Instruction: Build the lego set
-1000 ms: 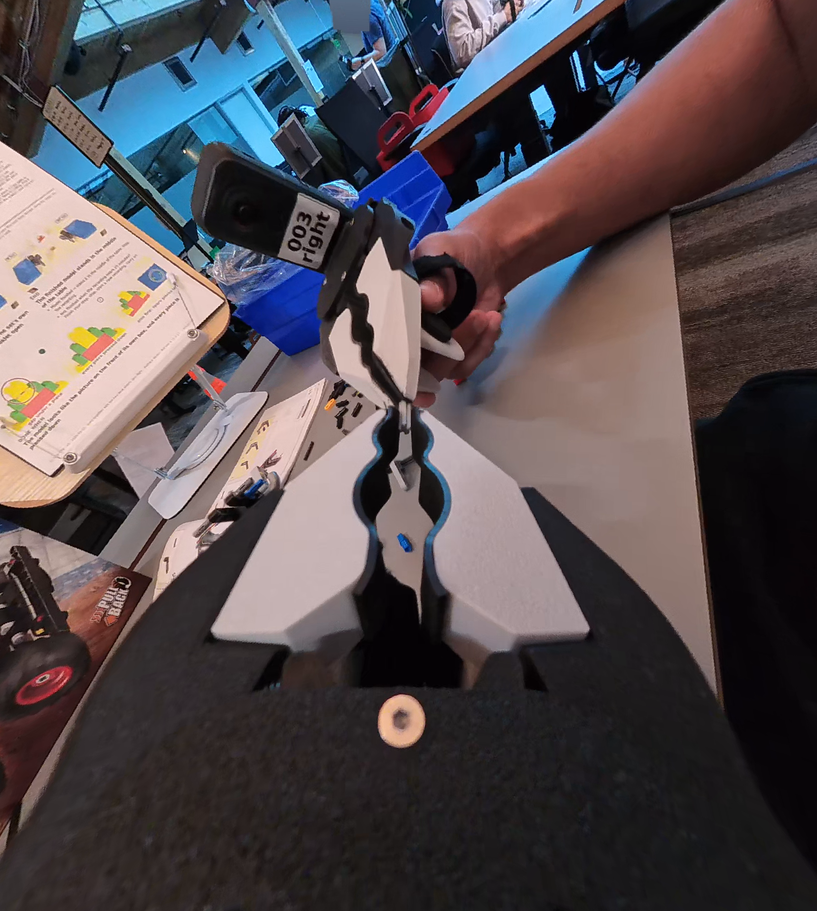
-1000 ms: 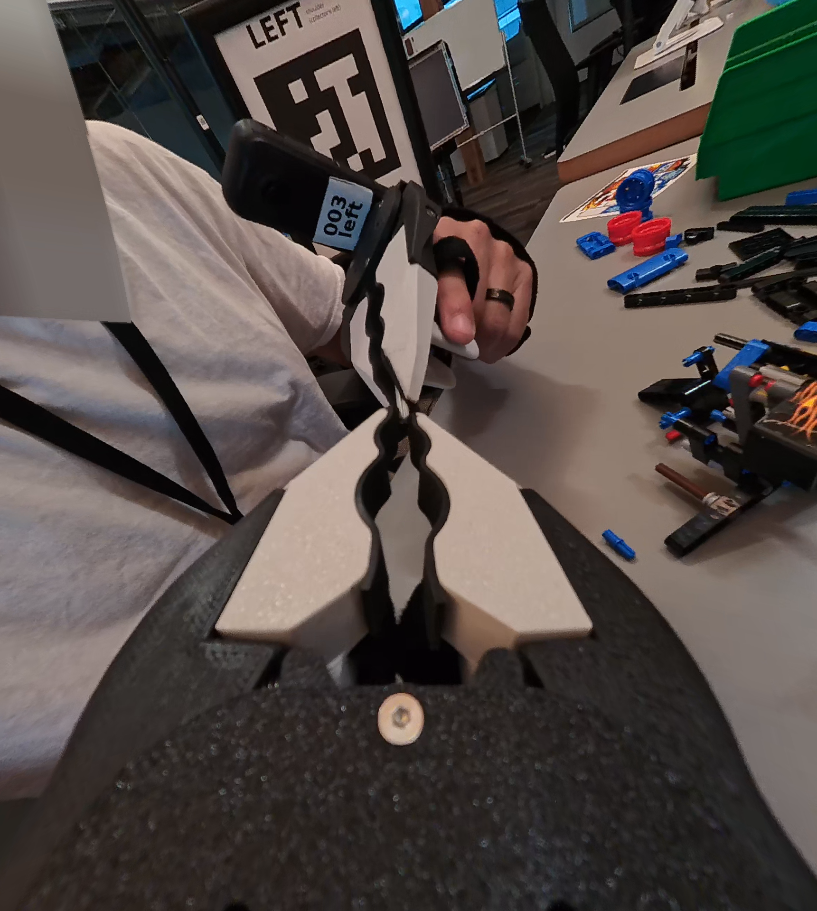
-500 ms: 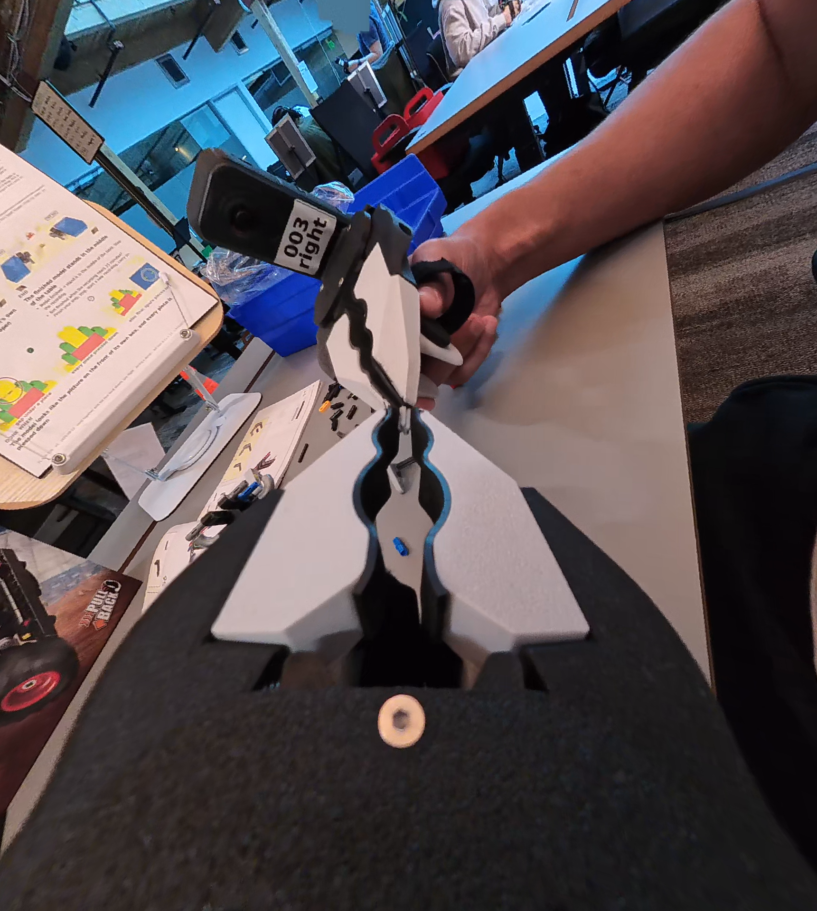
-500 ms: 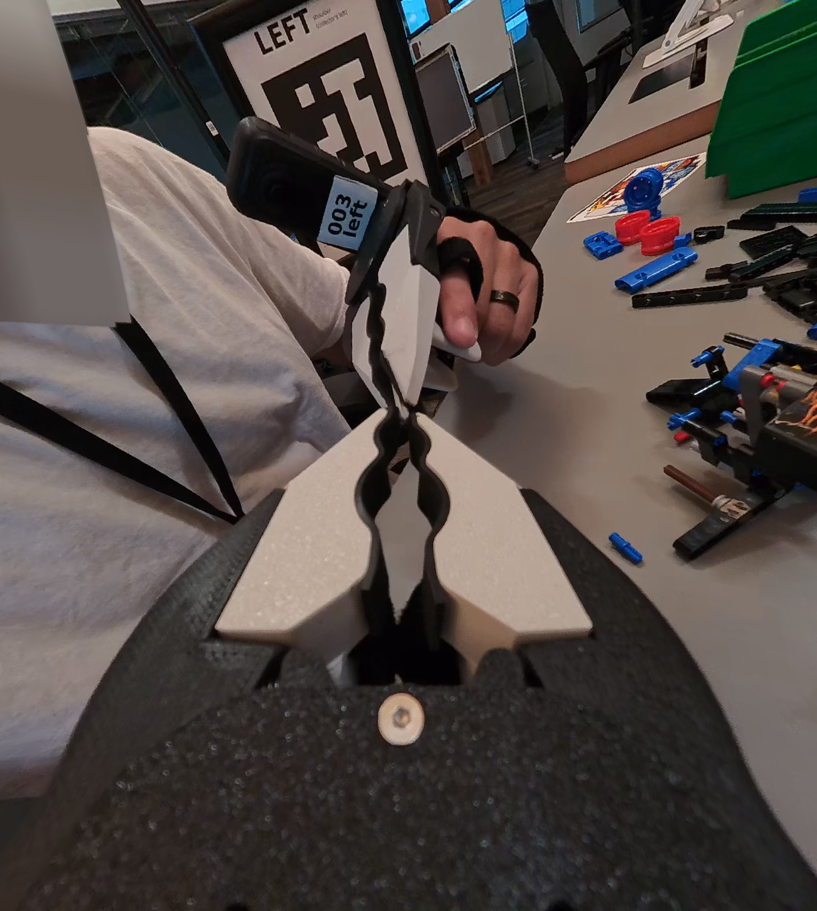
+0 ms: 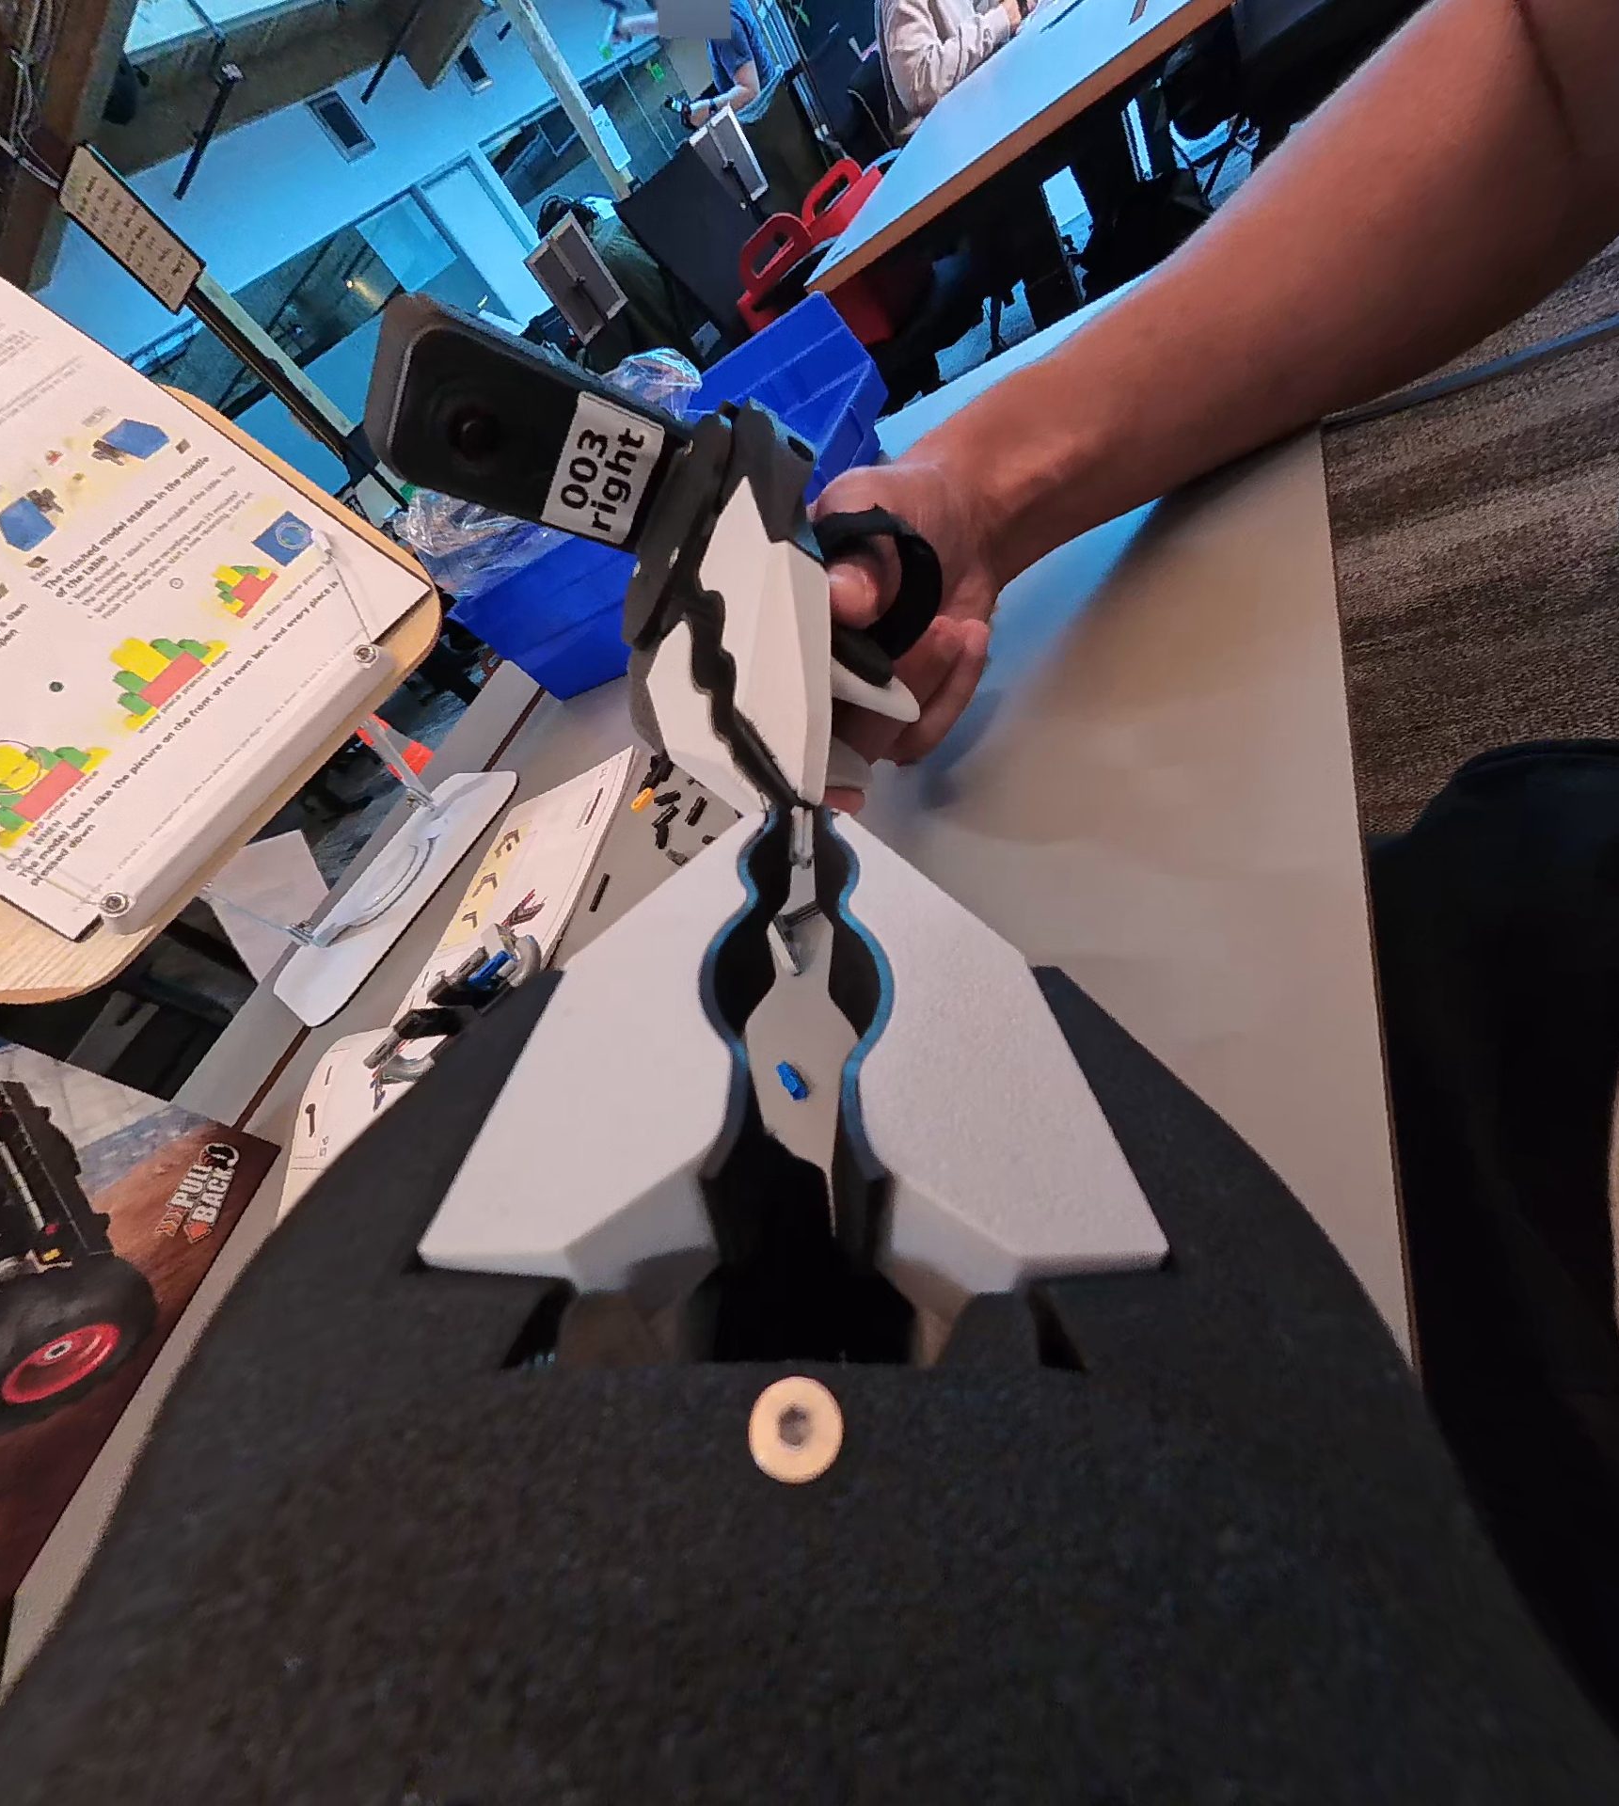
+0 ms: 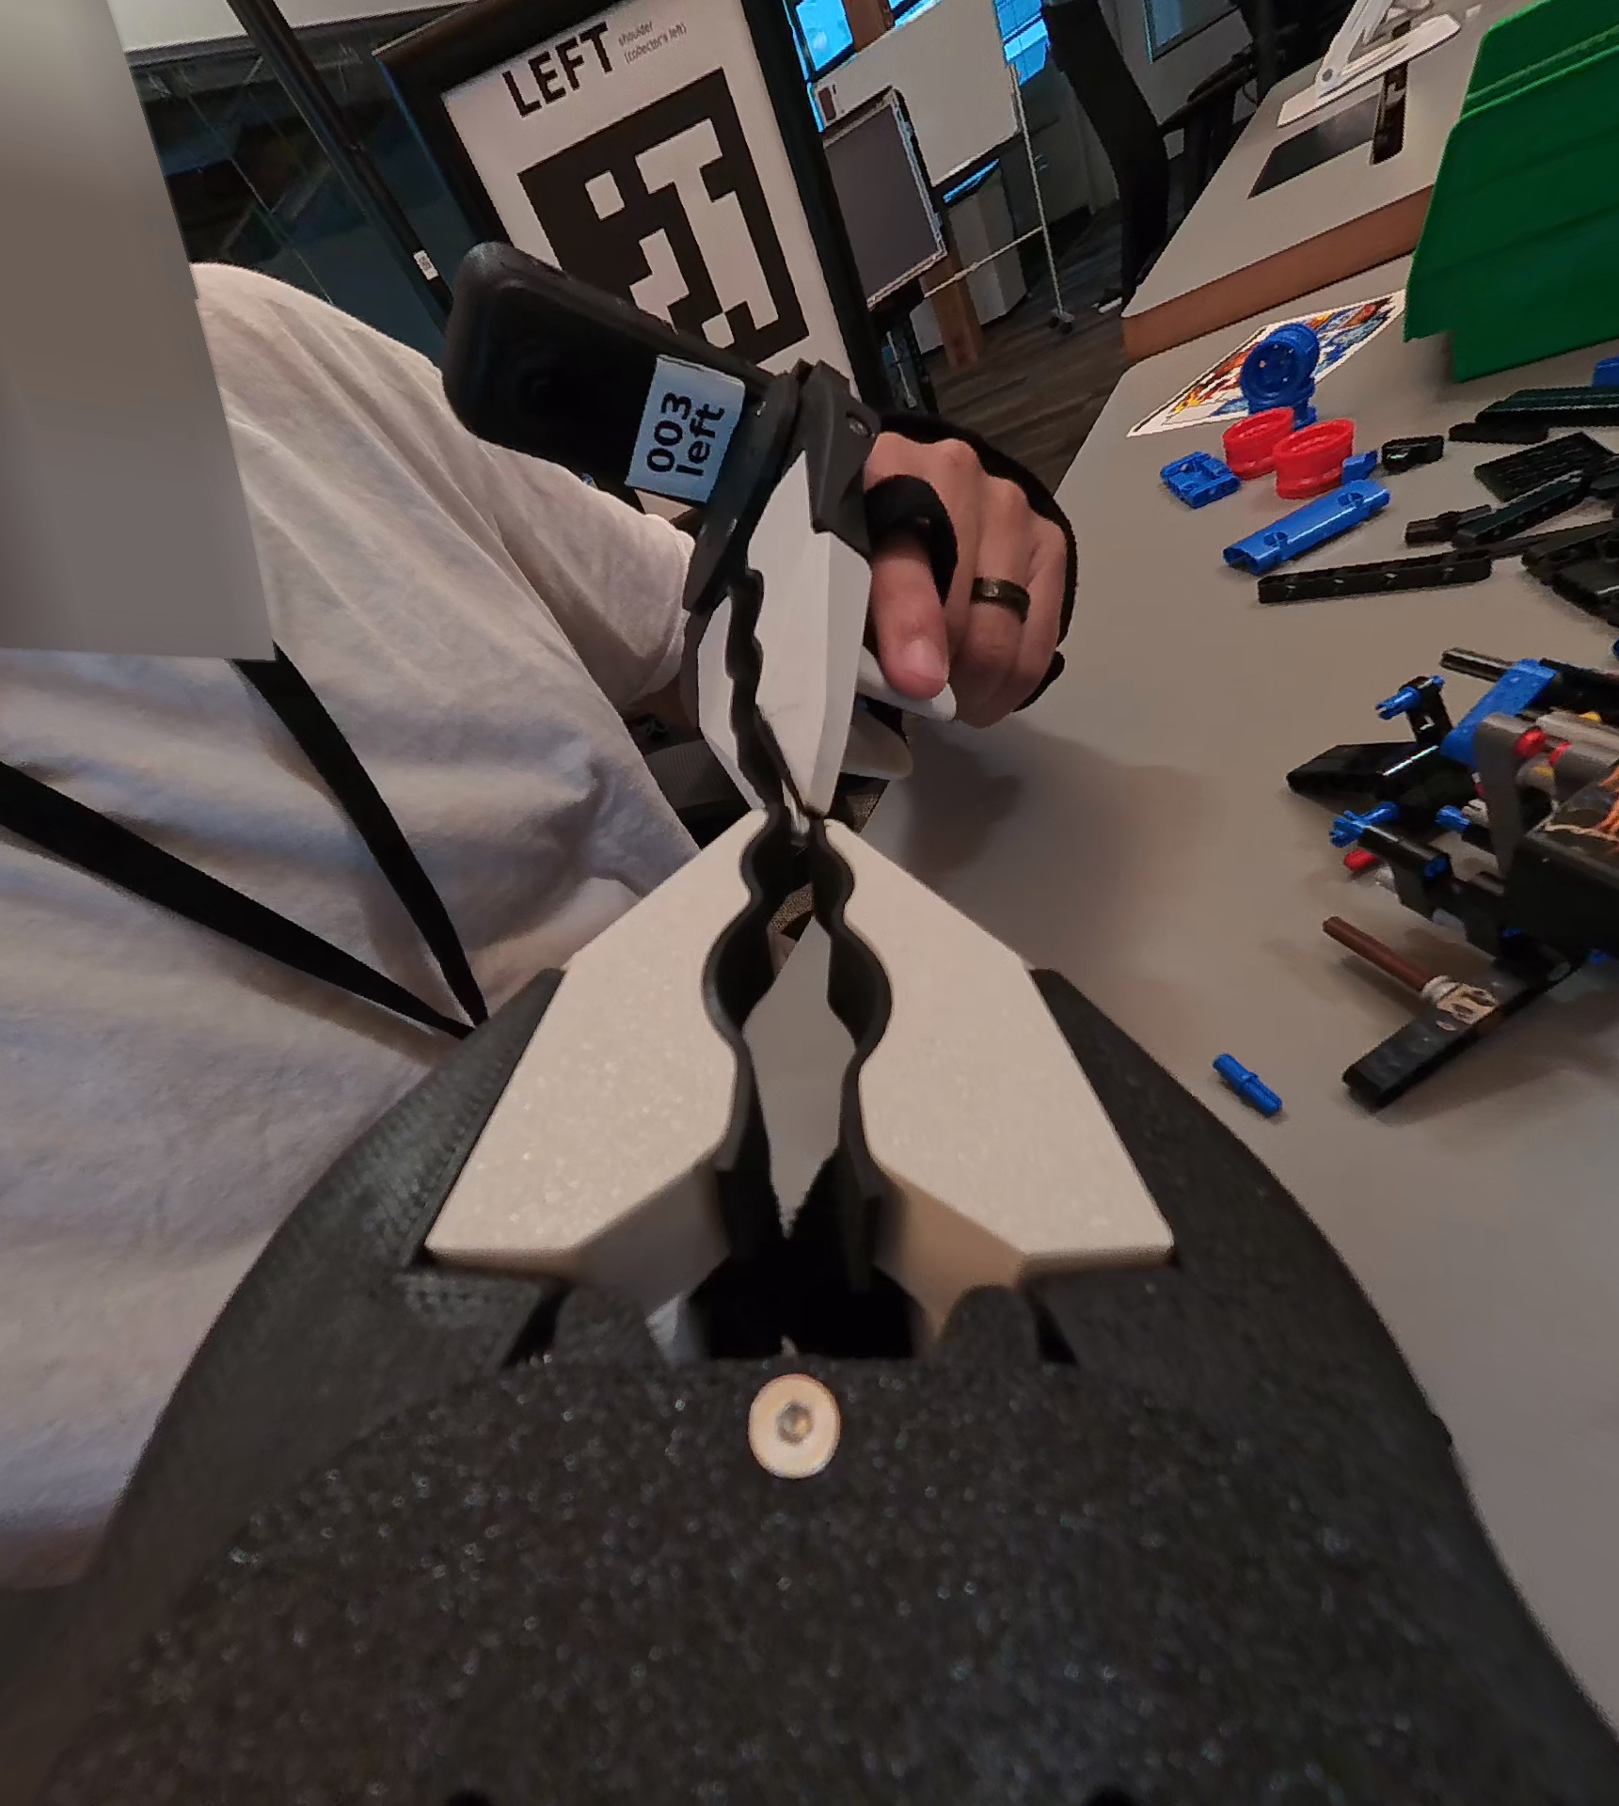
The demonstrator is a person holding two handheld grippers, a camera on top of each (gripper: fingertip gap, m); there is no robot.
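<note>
My left gripper (image 5: pixel 797 831) and right gripper (image 6: pixel 795 831) meet tip to tip above the grey table (image 5: pixel 1177 782). Both are shut on a small light grey Lego piece (image 5: pixel 788 943), which runs back between the left fingers. In the right wrist view only a pale sliver of the piece (image 6: pixel 797 824) shows at the tips. The right gripper (image 5: pixel 786 796) comes down from above in the left wrist view, and the left gripper (image 6: pixel 790 796) does the same in the right wrist view. A part-built black car with flame decals (image 6: pixel 1616 850) lies to the right. A loose blue pin (image 6: pixel 1247 1083) lies near it.
Red wheel hubs (image 6: pixel 1289 454), a blue wheel (image 6: pixel 1279 362), blue and black beams (image 6: pixel 1304 528) and a green bin (image 6: pixel 1567 176) lie far right. An instruction booklet (image 5: pixel 531 880), a set box (image 5: pixel 23 1270), a board on a stand (image 5: pixel 101 586) and a blue bin (image 5: pixel 649 586) are on the left. My left and right fingertips are right by each other. Both grippers' tips are roughly 12 cm from the loose blue pin (image 6: pixel 1247 1083).
Both grippers stay shut and tip to tip on the piece. The pair has only drifted slightly; nothing was let go or picked up.
</note>
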